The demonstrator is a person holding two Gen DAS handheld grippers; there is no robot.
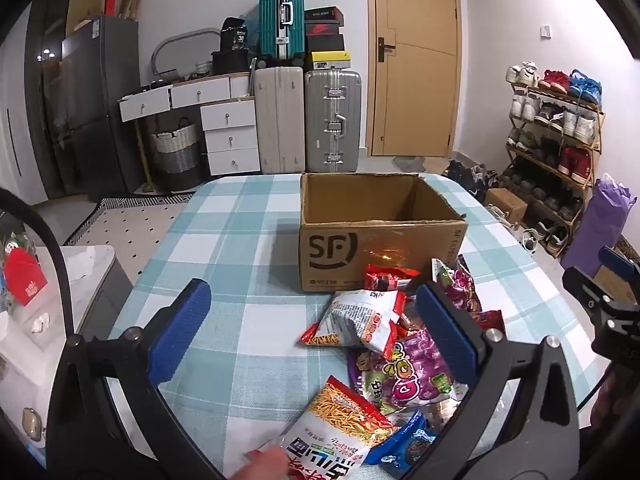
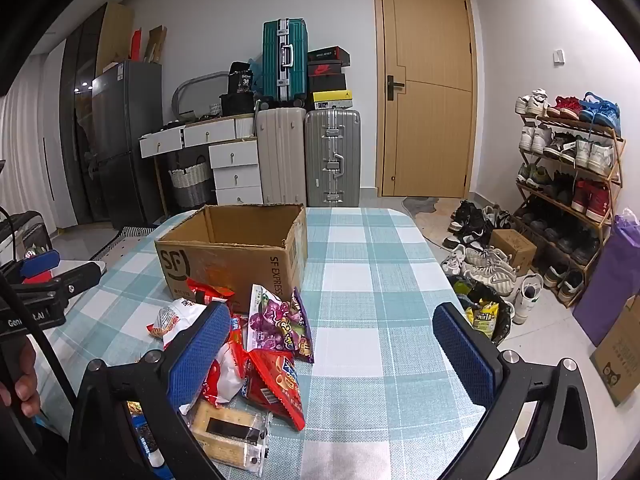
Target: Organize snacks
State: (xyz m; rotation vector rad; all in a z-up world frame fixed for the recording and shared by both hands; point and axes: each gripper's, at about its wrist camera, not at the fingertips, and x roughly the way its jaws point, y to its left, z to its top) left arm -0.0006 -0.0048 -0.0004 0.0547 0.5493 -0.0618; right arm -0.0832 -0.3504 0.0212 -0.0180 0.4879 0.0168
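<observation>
Two hand-held grippers, left (image 1: 314,330) and right (image 2: 334,348), hovering spread wide and empty over the checked tabletop (image 2: 380,280); snack packets (image 1: 384,344) lying piled near the open cardboard box (image 1: 376,236), touching its near wall, none yet inside.

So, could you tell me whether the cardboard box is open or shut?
Open. The box stands upright with no flaps over its top, and both views show its bare inner walls. Its floor is hidden.

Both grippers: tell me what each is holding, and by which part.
Nothing is held. The left gripper and the right gripper both hang with jaws wide open above the snack packets, touching none.
</observation>
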